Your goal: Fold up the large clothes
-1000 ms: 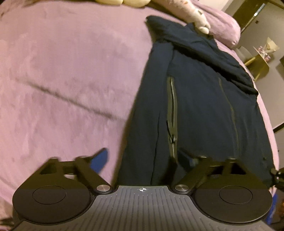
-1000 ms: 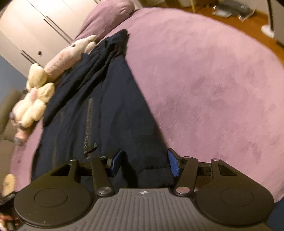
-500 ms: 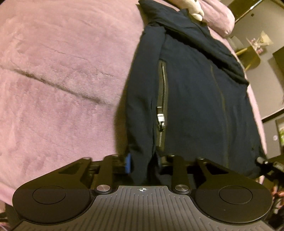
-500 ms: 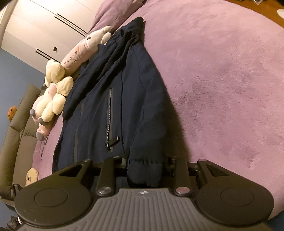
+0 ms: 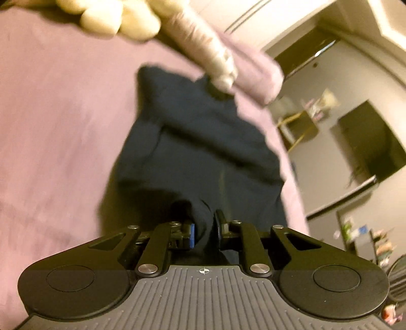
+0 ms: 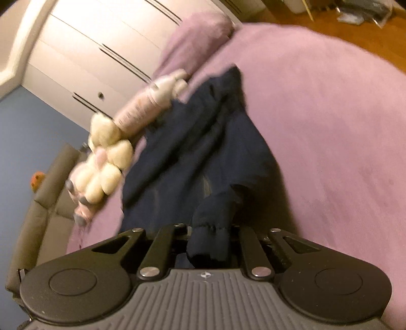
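Note:
A dark navy zip jacket (image 5: 203,142) lies lengthwise on a purple bed cover (image 5: 63,127), collar end far from me. In the left wrist view my left gripper (image 5: 204,228) has a bunched piece of the jacket's near edge between its jaws, which are closing and pressing on the cloth. In the right wrist view the jacket (image 6: 192,157) runs away toward the pillows. My right gripper (image 6: 209,236) pinches a cuffed fold of its near edge, its jaws also closing on the fabric. Both held ends are raised off the cover.
Cream and pink plush toys (image 6: 106,167) lie along the jacket's far side, beside a purple pillow (image 6: 200,33). White wardrobe doors (image 6: 88,50) and a grey sofa (image 6: 43,203) stand beyond the bed. The purple cover (image 6: 330,114) spreads wide to the right; wooden floor (image 6: 317,15) shows past it.
Both grippers went from open around the jacket's near edge to closed on it. They then rose, lifting the hem off the cover, and both views tilted up toward the room.

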A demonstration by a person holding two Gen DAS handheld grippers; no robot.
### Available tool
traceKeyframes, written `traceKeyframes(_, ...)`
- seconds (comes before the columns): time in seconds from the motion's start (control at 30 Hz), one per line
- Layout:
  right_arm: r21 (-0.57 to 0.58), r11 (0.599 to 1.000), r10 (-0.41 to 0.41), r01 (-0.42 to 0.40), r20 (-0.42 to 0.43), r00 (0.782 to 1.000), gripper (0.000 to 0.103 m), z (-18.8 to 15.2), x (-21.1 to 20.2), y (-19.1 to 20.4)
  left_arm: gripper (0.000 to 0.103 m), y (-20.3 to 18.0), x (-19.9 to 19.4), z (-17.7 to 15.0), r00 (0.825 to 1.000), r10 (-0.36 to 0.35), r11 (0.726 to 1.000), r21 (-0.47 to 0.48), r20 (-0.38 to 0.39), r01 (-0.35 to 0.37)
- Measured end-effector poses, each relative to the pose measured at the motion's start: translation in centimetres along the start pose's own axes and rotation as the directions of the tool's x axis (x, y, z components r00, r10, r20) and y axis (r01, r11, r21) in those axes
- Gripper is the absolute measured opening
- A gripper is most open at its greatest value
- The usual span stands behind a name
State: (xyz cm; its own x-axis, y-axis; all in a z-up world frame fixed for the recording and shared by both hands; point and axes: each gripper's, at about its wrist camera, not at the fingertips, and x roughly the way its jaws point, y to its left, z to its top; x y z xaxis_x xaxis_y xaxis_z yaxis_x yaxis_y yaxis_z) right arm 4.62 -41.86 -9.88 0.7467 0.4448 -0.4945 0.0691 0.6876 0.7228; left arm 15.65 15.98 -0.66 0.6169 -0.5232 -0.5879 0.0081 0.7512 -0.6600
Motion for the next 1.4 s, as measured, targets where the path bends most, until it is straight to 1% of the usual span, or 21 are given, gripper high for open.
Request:
traceKeyframes(0.13, -0.035, 0.999, 0.027, -0.024, 0.088, 0.996, 0.010, 5.0, 2.8, 2.7, 0.018, -0.6, 2.5, 5.2, 0.995, 0.011, 1.000, -0.009, 0.100, -0.010)
traceKeyframes(0.3, -0.003, 0.999, -0.041, 0.042, 0.161, 0.986, 0.010, 11.2, 9.8, 4.2, 0.018, 1.5, 8.3, 11.2, 0.983, 0.077, 0.992, -0.114, 0.166, -0.059)
traceKeyframes(0.43, 0.048, 0.995, -0.097, 0.089, 0.178, 0.979, 0.011, 14.6, 15.9, 4.5, 0.019, 4.0, 14.8, 14.5, 0.976, 0.179, 0.975, -0.159, 0.124, -0.158)
traceKeyframes(0.5, 0.066, 0.990, -0.134, 0.124, 0.170, 0.976, 0.012, 15.7, 18.8, 4.1, 0.020, 6.0, 17.1, 15.3, 0.970, 0.232, 0.953, -0.215, 0.077, -0.211)
traceKeyframes(0.57, 0.090, 0.984, -0.169, 0.156, 0.152, 0.974, 0.016, 16.3, 21.3, 3.2, 0.024, 7.8, 18.9, 15.5, 0.967, 0.246, 0.931, -0.291, 0.059, -0.219)
traceKeyframes(0.67, 0.103, 0.979, -0.186, 0.175, 0.112, 0.976, 0.025, 16.7, 23.4, 2.0, 0.029, 9.0, 19.1, 15.6, 0.977, 0.198, 0.914, -0.374, 0.076, -0.156)
traceKeyframes(0.7, 0.113, 0.982, -0.162, 0.150, 0.109, 0.981, 0.028, 16.9, 23.3, 1.6, 0.033, 9.1, 18.8, 15.8, 0.982, 0.167, 0.923, -0.364, 0.087, -0.125)
traceKeyframes(0.77, 0.137, 0.989, -0.074, 0.055, 0.131, 0.989, 0.040, 17.3, 22.0, 1.1, 0.040, 8.9, 18.0, 16.3, 0.984, 0.123, 0.940, -0.333, 0.128, -0.074)
traceKeyframes(0.83, 0.143, 0.990, -0.011, -0.018, 0.197, 0.980, 0.064, 17.6, 20.1, 0.6, 0.056, 8.9, 16.3, 16.4, 0.970, 0.116, 0.945, -0.323, 0.215, -0.041)
traceKeyframes(0.87, 0.135, 0.990, 0.000, -0.035, 0.249, 0.968, 0.070, 17.5, 18.7, 0.5, 0.065, 8.7, 15.5, 16.5, 0.959, 0.129, 0.950, -0.308, 0.253, -0.046)
traceKeyframes(0.9, 0.130, 0.990, 0.012, -0.052, 0.290, 0.957, 0.074, 17.4, 17.5, 0.3, 0.067, 8.3, 14.9, 16.5, 0.949, 0.145, 0.960, -0.273, 0.282, -0.065)
traceKeyframes(0.97, 0.109, 0.993, 0.002, -0.038, 0.316, 0.949, 0.074, 17.0, 16.3, 0.1, 0.073, 7.3, 15.2, 16.4, 0.952, 0.166, 0.976, -0.181, 0.257, -0.122)
traceKeyframes(1.03, 0.035, 0.996, -0.084, 0.077, 0.262, 0.961, 0.074, 16.5, 17.2, 0.7, 0.075, 6.1, 16.6, 15.8, 0.956, 0.209, 0.977, -0.086, 0.203, -0.196)
traceKeyframes(1.13, -0.089, 0.970, -0.201, 0.225, 0.220, 0.954, 0.073, 15.7, 19.7, 1.9, 0.082, 4.4, 19.0, 15.0, 0.944, 0.288, 0.952, 0.061, 0.163, -0.301)
traceKeyframes(1.2, -0.147, 0.948, -0.245, 0.282, 0.225, 0.943, 0.073, 15.6, 20.9, 2.6, 0.085, 4.0, 20.0, 14.3, 0.931, 0.331, 0.928, 0.128, 0.151, -0.351)
traceKeyframes(1.23, -0.172, 0.937, -0.263, 0.303, 0.221, 0.939, 0.070, 15.7, 21.5, 3.0, 0.085, 3.9, 20.5, 14.4, 0.930, 0.338, 0.923, 0.143, 0.141, -0.357)
traceKeyframes(1.27, -0.196, 0.931, -0.267, 0.308, 0.212, 0.940, 0.059, 15.8, 22.1, 3.3, 0.080, 4.1, 20.6, 14.2, 0.935, 0.329, 0.926, 0.147, 0.134, -0.347)
traceKeyframes(1.3, -0.219, 0.923, -0.272, 0.315, 0.204, 0.940, 0.053, 15.9, 22.6, 3.7, 0.072, 4.2, 20.8, 14.2, 0.938, 0.322, 0.929, 0.147, 0.131, -0.339)
traceKeyframes(1.33, -0.246, 0.908, -0.292, 0.338, 0.205, 0.934, 0.041, 15.9, 23.0, 4.1, 0.065, 4.1, 20.9, 14.2, 0.936, 0.327, 0.927, 0.149, 0.135, -0.345)
traceKeyframes(1.37, -0.277, 0.887, -0.319, 0.369, 0.212, 0.924, 0.035, 15.9, 23.4, 4.5, 0.048, 3.9, 21.0, 14.2, 0.932, 0.335, 0.922, 0.155, 0.137, -0.354)
traceKeyframes(1.4, -0.299, 0.873, -0.332, 0.385, 0.215, 0.919, 0.022, 15.8, 23.6, 4.8, 0.039, 3.8, 21.0, 14.2, 0.931, 0.338, 0.921, 0.156, 0.134, -0.357)
